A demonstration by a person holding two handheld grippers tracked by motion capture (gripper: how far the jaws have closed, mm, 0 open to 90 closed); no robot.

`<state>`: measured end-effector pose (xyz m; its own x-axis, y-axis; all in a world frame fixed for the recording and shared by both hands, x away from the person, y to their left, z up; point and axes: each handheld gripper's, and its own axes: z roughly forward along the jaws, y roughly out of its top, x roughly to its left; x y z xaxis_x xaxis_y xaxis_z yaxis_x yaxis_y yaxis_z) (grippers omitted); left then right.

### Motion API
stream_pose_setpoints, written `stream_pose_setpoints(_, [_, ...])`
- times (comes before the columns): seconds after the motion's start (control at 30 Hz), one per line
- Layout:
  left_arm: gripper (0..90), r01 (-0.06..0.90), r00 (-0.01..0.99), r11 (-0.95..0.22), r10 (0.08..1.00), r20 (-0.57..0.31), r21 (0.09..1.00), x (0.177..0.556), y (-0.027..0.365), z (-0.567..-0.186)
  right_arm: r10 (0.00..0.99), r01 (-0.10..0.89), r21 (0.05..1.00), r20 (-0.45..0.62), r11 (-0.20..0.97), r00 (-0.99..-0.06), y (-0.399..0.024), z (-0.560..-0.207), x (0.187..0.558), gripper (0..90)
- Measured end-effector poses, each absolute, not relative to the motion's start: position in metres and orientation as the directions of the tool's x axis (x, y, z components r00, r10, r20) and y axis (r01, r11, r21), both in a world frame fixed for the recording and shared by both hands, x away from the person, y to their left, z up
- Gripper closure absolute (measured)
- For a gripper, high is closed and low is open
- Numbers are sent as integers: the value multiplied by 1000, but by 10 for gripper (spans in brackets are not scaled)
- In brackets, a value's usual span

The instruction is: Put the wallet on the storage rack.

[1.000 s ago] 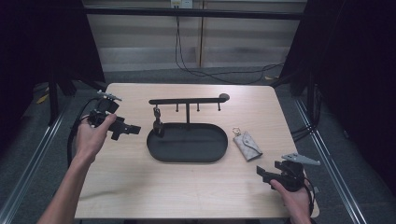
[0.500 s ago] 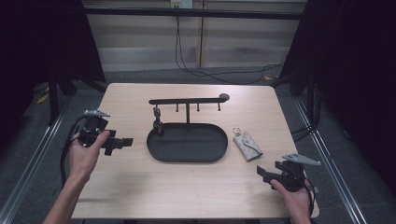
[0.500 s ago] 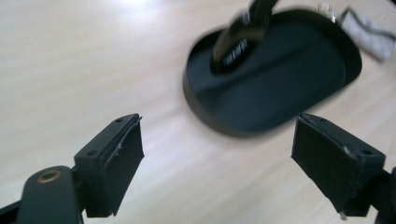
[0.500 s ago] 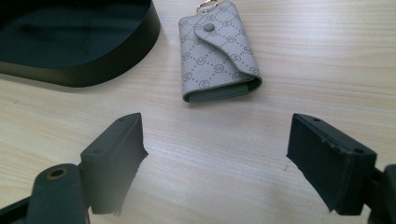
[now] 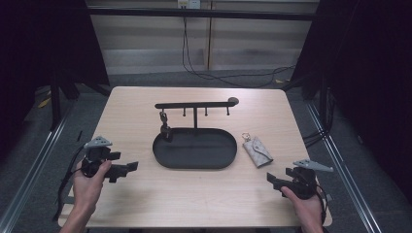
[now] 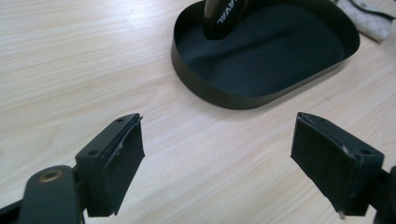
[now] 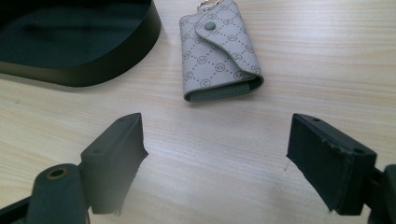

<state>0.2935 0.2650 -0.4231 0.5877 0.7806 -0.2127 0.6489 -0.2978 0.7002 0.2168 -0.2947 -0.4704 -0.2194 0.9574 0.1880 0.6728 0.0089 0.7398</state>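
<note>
A black oval tray point(image 5: 228, 162) with a hook rack point(image 5: 194, 105) rising from its back stands mid-table. A black key fob point(image 5: 166, 130) hangs from the rack's left hook and dips into the tray point(image 6: 261, 93); the fob point(image 6: 222, 18) bears white lettering. A grey patterned key pouch point(image 5: 257, 151) with a ring lies right of the tray. My left gripper point(image 5: 127, 168) is low over the table's left, open and empty, jaws toward the tray. My right gripper point(image 5: 273, 180) rests at the front right, open and empty, with the pouch point(image 7: 219, 51) just beyond its jaws.
The wooden table point(image 5: 145, 107) has bare wood left of the tray and along the front edge. Metal rails point(image 5: 34, 160) run along both sides on the floor. Cables point(image 5: 204, 73) lie behind the table.
My left hand has come down and toward the front of the table, away from the rack, with its gripper open. The right hand has stayed still.
</note>
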Motion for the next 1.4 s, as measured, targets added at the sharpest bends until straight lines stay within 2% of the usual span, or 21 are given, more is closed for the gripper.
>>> stream_pose_setpoints(0.1, [168,659,575,-310,795,-194,685,288,266,-433,958,675,738,179,20,-224,-293,-470,218,183])
stream_pose_setpoints(0.2, [169,674,577,-291,782,-238,679,285,269,-441,961,667,743,141,57,-238,-289,-467,219,173])
stream_pose_setpoints(0.4, [168,654,601,-321,770,-212,685,274,266,-452,951,677,732,153,73,-267,-284,-464,223,170])
stream_pose_setpoints(0.7, [196,623,613,-258,748,-256,738,258,273,-460,936,704,705,184,87,-299,-284,-458,234,196])
stream_pose_setpoints(0.97, [182,626,636,-258,715,-291,736,261,274,-467,935,733,678,222,56,-276,-285,-449,252,222])
stream_pose_setpoints(1.4, [173,635,645,-270,702,-304,724,259,272,-467,924,783,613,234,100,-302,-275,-436,291,274])
